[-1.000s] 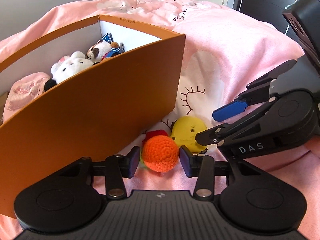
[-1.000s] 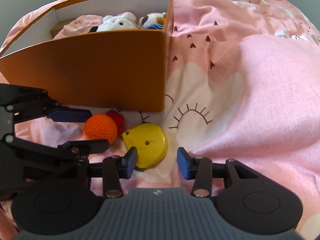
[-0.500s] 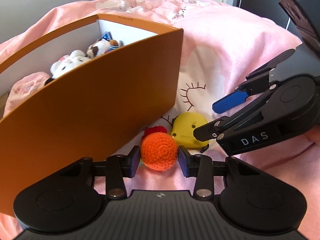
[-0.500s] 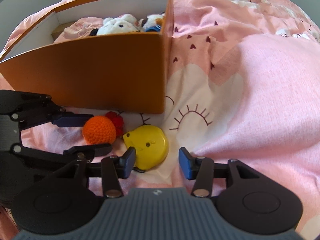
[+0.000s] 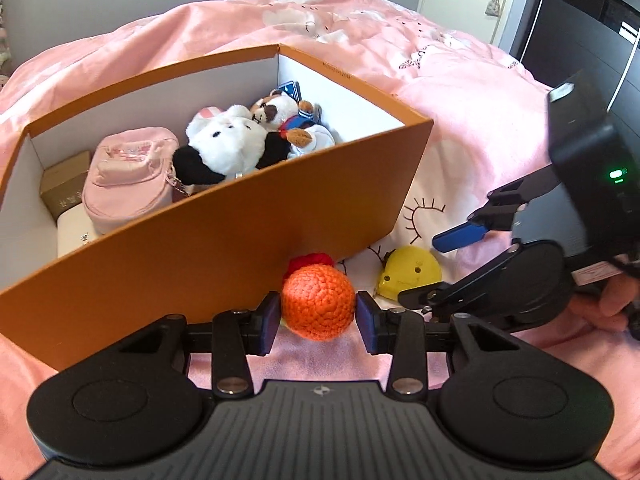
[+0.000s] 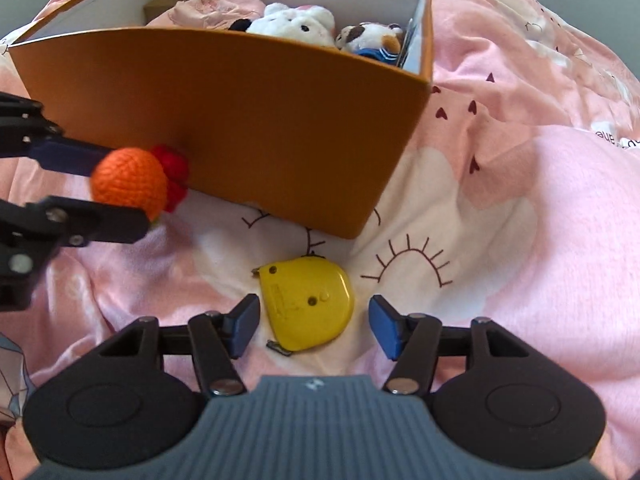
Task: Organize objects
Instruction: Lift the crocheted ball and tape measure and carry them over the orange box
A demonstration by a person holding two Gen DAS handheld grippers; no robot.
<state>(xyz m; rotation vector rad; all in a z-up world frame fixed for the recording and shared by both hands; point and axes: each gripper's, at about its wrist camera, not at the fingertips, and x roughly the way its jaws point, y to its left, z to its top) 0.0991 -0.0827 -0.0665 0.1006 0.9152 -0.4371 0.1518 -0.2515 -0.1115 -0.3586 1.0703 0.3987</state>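
Note:
An orange crochet ball (image 5: 318, 306) with a red knitted piece (image 5: 310, 261) behind it is clamped in my left gripper (image 5: 316, 322), lifted just off the pink bedding, close to the front wall of the orange box (image 5: 240, 240). In the right wrist view the ball (image 6: 130, 184) hangs at the left beside that box (image 6: 240, 120). A yellow tape measure (image 6: 308, 304) lies flat on the quilt between the fingers of my right gripper (image 6: 314, 328). Its jaws are opening and the pads stand clear of the tape measure on both sides. The left wrist view shows the tape measure (image 5: 410, 272) under the right gripper (image 5: 436, 268).
The box holds a pink pouch (image 5: 128, 176), a white plush (image 5: 228, 148), a brown-and-white plush dog (image 5: 288, 116) and a small cardboard carton (image 5: 64, 188). Pink quilt (image 6: 520, 220) spreads all round. A door and a dark cabinet (image 5: 580, 20) stand beyond the bed.
My left gripper closed on the orange ball and rose with it, so the inside of the box now shows. My right gripper's jaws widened and came round the yellow tape measure.

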